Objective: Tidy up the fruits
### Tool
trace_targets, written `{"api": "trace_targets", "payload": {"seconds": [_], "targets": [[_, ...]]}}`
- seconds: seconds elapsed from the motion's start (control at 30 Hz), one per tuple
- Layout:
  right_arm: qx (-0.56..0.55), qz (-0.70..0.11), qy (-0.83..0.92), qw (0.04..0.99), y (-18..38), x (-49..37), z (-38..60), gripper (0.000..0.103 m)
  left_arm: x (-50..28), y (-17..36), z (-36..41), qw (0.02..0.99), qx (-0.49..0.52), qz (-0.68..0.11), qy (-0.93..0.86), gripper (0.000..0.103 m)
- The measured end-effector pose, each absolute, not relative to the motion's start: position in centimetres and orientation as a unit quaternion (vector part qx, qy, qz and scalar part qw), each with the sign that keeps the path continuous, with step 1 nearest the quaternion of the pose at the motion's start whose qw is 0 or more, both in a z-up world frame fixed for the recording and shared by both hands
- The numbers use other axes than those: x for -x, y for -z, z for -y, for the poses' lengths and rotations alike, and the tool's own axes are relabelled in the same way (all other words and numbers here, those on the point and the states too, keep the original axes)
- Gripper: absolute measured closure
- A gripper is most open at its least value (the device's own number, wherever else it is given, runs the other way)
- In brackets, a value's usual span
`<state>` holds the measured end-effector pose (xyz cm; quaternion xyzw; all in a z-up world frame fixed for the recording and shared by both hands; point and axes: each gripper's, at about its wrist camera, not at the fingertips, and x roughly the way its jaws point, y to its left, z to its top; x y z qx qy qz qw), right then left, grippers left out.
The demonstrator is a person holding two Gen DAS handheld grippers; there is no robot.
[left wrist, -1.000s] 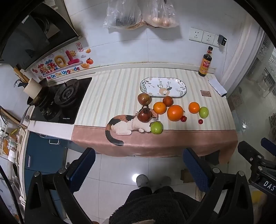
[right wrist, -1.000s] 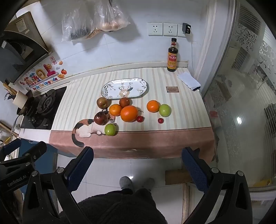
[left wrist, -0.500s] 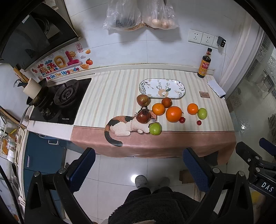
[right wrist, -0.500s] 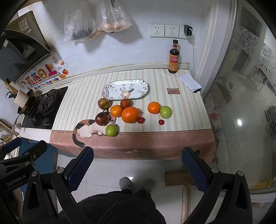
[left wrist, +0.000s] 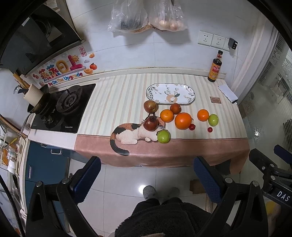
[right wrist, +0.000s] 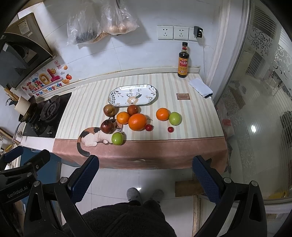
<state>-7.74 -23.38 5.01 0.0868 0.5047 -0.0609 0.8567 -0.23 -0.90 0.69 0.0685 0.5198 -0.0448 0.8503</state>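
Several fruits lie on the striped counter cloth (left wrist: 116,102): a large orange (left wrist: 183,120) (right wrist: 137,122), two smaller oranges (left wrist: 166,115) (left wrist: 203,115), two green apples (left wrist: 163,136) (left wrist: 213,120), reddish apples (left wrist: 150,106) (left wrist: 150,123) and small red fruits (left wrist: 209,129). An oval floral plate (left wrist: 170,93) (right wrist: 132,95) stands empty behind them. My left gripper (left wrist: 147,180) and right gripper (right wrist: 145,179) are both open and empty, held above the floor well in front of the counter.
A gas stove (left wrist: 63,109) with a pot sits at the left. A dark sauce bottle (left wrist: 215,68), a folded cloth (left wrist: 228,93) and a small card (left wrist: 215,99) are at the back right. Plastic bags (left wrist: 146,16) hang on the wall. A glass door (right wrist: 255,109) is right.
Both grippers have shifted slightly, so the counter sits a little lower in view. Nothing on the counter has moved. Both grippers stay open.
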Motion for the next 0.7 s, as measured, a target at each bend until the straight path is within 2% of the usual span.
{"api": "trace_targets", "payload": {"seconds": [0.7], "targets": [[-0.094, -0.504, 0.060, 0.857, -5.21, 7.42, 23.22, 0.000, 0.13, -1.08, 1.06, 0.852, -0.067, -0.517, 0.049, 0.000]]}}
